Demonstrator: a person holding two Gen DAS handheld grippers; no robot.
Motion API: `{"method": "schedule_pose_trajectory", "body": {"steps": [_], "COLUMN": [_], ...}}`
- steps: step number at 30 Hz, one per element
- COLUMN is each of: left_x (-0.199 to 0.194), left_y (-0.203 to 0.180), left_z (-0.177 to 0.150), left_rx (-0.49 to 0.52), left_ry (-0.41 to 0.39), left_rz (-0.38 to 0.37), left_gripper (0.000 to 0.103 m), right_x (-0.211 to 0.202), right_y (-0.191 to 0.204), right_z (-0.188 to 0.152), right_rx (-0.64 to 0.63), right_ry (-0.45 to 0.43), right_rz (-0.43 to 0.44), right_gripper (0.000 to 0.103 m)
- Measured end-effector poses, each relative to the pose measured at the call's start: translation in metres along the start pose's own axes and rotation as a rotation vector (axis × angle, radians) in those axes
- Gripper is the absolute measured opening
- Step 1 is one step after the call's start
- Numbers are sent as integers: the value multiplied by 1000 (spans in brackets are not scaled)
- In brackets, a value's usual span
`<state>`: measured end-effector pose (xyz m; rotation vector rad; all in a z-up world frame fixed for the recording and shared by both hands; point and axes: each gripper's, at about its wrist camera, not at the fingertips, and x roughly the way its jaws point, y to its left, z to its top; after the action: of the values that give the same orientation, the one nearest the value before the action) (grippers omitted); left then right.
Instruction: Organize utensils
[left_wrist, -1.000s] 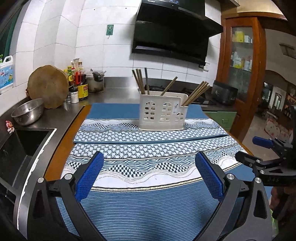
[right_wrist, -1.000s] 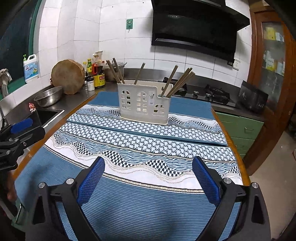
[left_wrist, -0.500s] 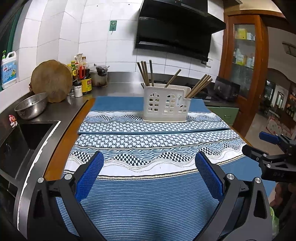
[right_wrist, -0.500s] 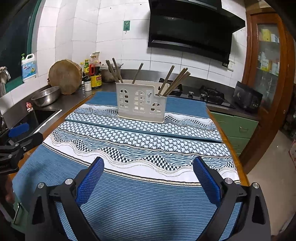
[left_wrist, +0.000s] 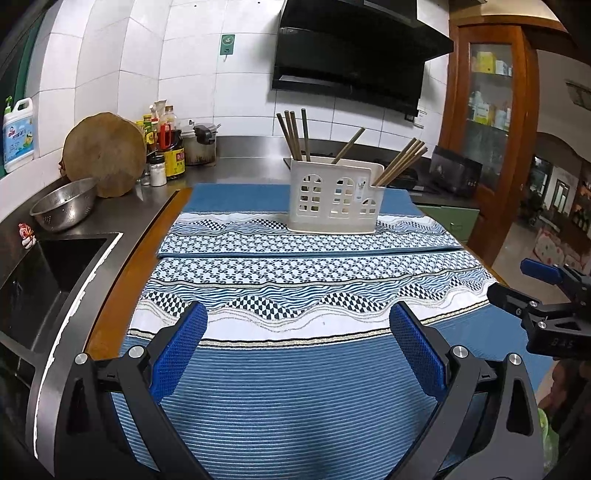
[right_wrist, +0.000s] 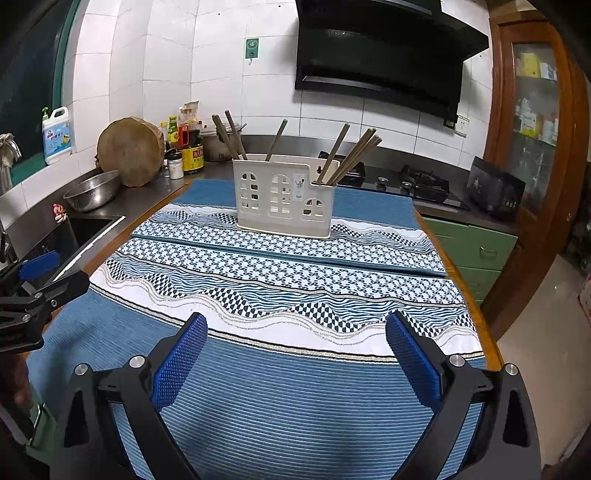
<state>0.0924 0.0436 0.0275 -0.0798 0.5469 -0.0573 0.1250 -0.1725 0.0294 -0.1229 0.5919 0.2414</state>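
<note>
A white utensil holder (left_wrist: 335, 201) with window-shaped cut-outs stands upright on the far part of the desk (left_wrist: 122, 280), on a blue patterned cloth (left_wrist: 295, 266) that covers most of the top. Brown chopsticks (left_wrist: 293, 134) stand in its left compartment, leaning slightly left; a single one (left_wrist: 349, 144) slants up from the middle, and another bundle (left_wrist: 400, 166) leans out to the right from the right compartment. The left gripper (left_wrist: 295, 343) hovers low over the near, plain-striped part of the cloth, its blue-padded fingers (left_wrist: 177, 350) spread wide and released, with nothing between them. The right gripper (right_wrist: 295, 343) hangs over the same near edge, its fingers (right_wrist: 413, 358) likewise spread apart and holding nothing. Each gripper shows at the margin of the other's view, the two side by side and well apart from the holder. To the left of the desk lies a steel counter with a sink (left_wrist: 44, 273), a metal colander (left_wrist: 62, 206), a round wooden chopping block (left_wrist: 105, 153) leaning on the tiled wall, and a cluster of sauce bottles (left_wrist: 166, 147). A black range hood (left_wrist: 354, 51) hangs on the wall behind, above a gas stove (right_wrist: 413, 182).
</note>
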Motion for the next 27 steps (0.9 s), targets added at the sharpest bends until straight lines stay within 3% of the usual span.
{"method": "schedule_pose_trajectory", "body": {"steps": [27], "left_x": [5], "left_y": [-1], "left_z": [-2], "left_rx": [7], "left_ry": [13], "left_rz": [-2], "left_gripper": [98], "right_x": [3], "right_y": [5], "right_z": [-1], "right_rx": [4], "right_ry": [6], "right_rz": [1], "right_gripper": [94]}}
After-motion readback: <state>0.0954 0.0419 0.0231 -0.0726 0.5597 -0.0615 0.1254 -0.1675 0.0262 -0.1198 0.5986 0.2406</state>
